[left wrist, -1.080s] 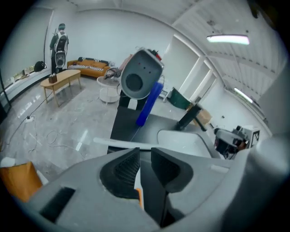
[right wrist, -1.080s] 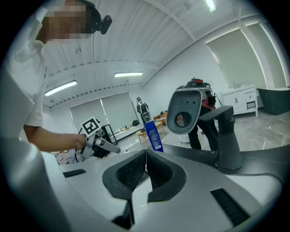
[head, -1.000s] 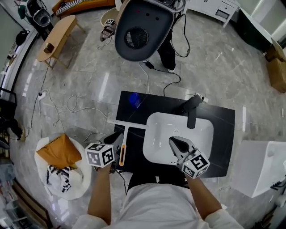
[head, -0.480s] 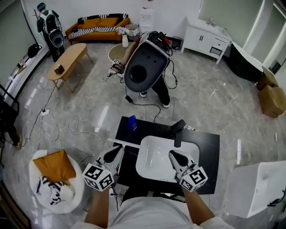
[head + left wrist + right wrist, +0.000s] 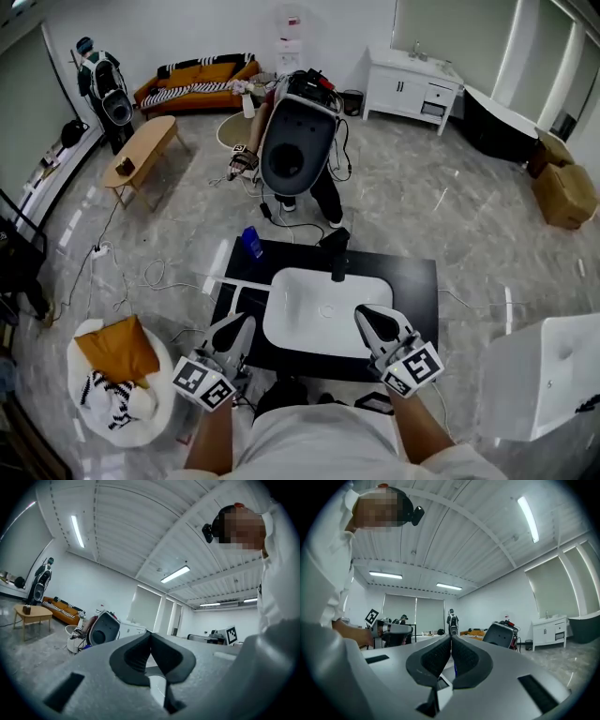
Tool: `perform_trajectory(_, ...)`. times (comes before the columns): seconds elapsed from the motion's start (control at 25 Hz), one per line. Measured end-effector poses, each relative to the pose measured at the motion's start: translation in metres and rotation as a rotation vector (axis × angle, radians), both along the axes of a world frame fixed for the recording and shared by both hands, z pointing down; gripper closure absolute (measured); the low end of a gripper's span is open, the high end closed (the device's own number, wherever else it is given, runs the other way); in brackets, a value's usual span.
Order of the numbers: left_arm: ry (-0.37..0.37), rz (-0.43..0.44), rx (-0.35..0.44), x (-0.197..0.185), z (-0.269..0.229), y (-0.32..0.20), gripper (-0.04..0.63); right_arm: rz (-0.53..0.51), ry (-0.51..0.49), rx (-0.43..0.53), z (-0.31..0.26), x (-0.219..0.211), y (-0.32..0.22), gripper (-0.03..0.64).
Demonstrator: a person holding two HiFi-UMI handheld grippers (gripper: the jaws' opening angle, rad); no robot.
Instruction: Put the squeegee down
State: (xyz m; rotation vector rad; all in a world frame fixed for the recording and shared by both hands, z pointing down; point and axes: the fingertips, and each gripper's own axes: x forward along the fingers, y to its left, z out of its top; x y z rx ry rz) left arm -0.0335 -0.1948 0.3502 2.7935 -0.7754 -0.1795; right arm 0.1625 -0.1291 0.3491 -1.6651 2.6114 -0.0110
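A black table (image 5: 422, 281) carries a white rectangular basin (image 5: 319, 314), with a black tap (image 5: 337, 251) at its far side and a small blue object (image 5: 251, 242) on the far-left corner. A thin white squeegee bar (image 5: 225, 282) lies across the table's left edge. The left gripper (image 5: 244, 322) hovers at the near-left edge and the right gripper (image 5: 363, 314) over the basin's near-right rim, both tongs pressed together.

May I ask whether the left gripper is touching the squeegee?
Apart: the left gripper has jaws shut on nothing in its view; head view shows the squeegee lying ahead.
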Motion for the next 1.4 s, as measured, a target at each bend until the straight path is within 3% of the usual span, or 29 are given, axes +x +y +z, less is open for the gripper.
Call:
perform_trajectory(0.36, -0.004, 0.033, -0.034, 0.009, 0.015, 0.083, 0.578, 0.033, -0.017, -0.014, 0.018, 0.013, 0.085, 0.601)
perform_trajectory(0.64, -0.052, 0.098, -0.016, 0.006, 0.020, 0.102, 0.578, 0.114, -0.006, -0.033, 0.018, 0.007, 0.117, 0.601)
perform_trajectory(0.96, -0.099, 0.202, -0.031, -0.026, 0.054, 0.144, 0.578, 0.187, -0.028, -0.103, 0.039, -0.048, 0.154, 0.601)
perform_trajectory(1.4, -0.155, 0.222, -0.088, -0.080, 0.099, 0.174, 0.578, 0.153, -0.010, -0.190, 0.081, -0.113, 0.181, 0.601)
